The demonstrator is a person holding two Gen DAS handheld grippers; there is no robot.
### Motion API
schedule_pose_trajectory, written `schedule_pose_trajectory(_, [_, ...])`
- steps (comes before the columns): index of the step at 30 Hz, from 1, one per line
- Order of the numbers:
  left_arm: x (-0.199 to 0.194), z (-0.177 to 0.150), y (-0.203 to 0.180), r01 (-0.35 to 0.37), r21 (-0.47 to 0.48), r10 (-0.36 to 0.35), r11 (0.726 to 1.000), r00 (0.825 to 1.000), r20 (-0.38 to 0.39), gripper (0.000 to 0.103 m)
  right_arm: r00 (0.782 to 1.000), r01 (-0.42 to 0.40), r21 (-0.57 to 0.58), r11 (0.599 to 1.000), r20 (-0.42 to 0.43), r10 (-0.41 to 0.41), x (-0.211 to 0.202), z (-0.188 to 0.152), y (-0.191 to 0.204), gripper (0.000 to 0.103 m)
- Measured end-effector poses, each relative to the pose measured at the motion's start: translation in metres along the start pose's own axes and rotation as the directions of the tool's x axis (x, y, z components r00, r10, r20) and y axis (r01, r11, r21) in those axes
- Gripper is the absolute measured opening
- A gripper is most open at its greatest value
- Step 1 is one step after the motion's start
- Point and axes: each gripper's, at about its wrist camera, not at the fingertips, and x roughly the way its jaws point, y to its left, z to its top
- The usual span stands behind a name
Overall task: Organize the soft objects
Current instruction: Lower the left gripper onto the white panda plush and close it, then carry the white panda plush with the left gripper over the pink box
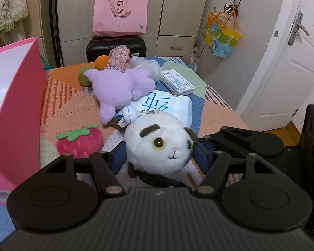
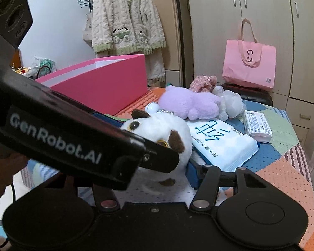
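1. Readable writing: "GenRobot.AI" in white letters runs along the black body of the left tool [image 2: 169, 161], which crosses the near left of the right wrist view. A pale blue tissue pack [image 1: 169, 104] carries large blue Chinese characters. A pink tote bag [image 1: 120, 14] at the far wall bears a dark smiling-face logo.
2. The white cat plush [image 1: 163, 144], round with brown ears, a yellow eye, a pink nose and a small white bell on a chain, lies near the camera on a patchwork-covered worktop [image 1: 73, 108].
3. The left tool [image 1: 159, 152] has its blue-padded fingers [image 1: 119, 156] set against both sides of the cat plush, closed onto it.
4. The right tool [image 2: 157, 177] shows one blue pad close by the plush; its other finger is hidden behind the left tool, so its opening cannot be told.
5. Only the left view shows a red strawberry plush [image 1: 81, 142] left of the cat, an orange ball [image 1: 101, 61], and a white door [image 1: 282, 62] at right.
6. Only the right view shows a cream fleece jacket [image 2: 127, 16] hanging at the far wall.
7. Both views show a purple plush [image 1: 121, 85] beyond the cat and a pink box [image 1: 16, 104] at left.
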Motion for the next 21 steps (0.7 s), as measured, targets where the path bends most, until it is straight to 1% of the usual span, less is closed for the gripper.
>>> schedule_pose_trajectory(3, [-0.010,-0.004,-0.001,0.000,-0.002,0.000,1.000,1.000,-0.010,0.066,1.000,-0.001,0.001,1.000,-0.026,0.001,-0.006,0.004,0.008,0.063])
schedule_pose_trajectory(5, [-0.017,-0.008,-0.003,-0.013,-0.006,0.013,1.000,1.000,-0.015,0.067,0.999,-0.002,-0.006,1.000,-0.045,0.002,-0.011,0.005,0.013,0.063])
schedule_pose_trajectory(8, [-0.029,-0.016,-0.004,-0.034,-0.026,0.034,0.999,0.999,-0.009,0.067,0.997,0.000,-0.052,0.999,-0.075,-0.004,-0.016,0.008,0.027,0.063])
schedule_pose_trajectory(13, [-0.055,-0.027,0.004,-0.039,-0.067,0.040,0.997,0.999,0.011,0.067,0.996,-0.020,-0.098,0.995,-0.087,0.012,-0.025,0.014,0.048,0.063])
schedule_pose_trajectory(21, [-0.100,-0.041,0.020,-0.053,-0.115,0.053,0.992,0.999,0.005,0.066,0.992,-0.054,-0.162,0.985,-0.118,0.035,-0.040,0.024,0.094,0.063])
